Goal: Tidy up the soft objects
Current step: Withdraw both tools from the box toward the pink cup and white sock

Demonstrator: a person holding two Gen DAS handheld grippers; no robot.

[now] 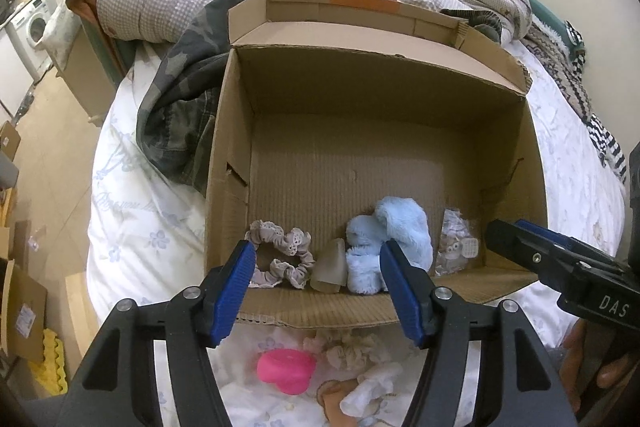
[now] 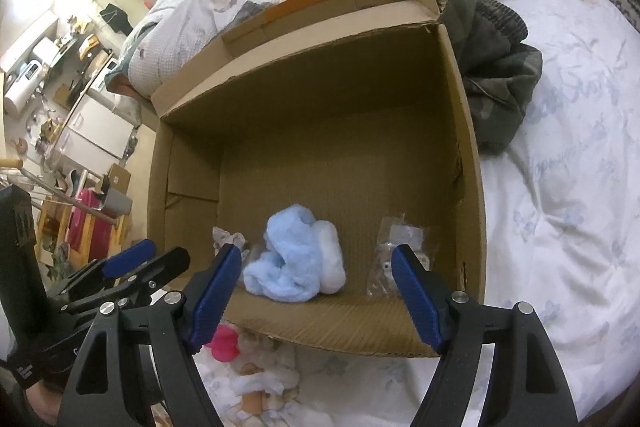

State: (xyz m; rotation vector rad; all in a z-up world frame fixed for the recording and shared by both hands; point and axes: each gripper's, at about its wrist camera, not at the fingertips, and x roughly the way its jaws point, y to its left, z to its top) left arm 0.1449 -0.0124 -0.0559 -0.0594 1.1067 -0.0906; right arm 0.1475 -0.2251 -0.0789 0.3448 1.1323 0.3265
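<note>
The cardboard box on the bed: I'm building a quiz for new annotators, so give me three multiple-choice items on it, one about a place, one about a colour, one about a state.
1. Where in the cardboard box do the items lie?
A. along the near wall
B. against the far wall
C. stacked in the far left corner

2. What colour is the fluffy item in the box?
A. pink
B. light blue
C. green

3. How does the left claw stand?
A. shut on the scrunchie
B. open, holding nothing
C. shut on the box edge

Answers: 1 A, since the scrunchie, the fluffy item and a clear packet all sit in a row by the near wall. 2 B, as both views show it pale blue; the pink toy lies outside on the sheet. 3 B, because its blue pads stand wide apart with nothing between them.
</note>
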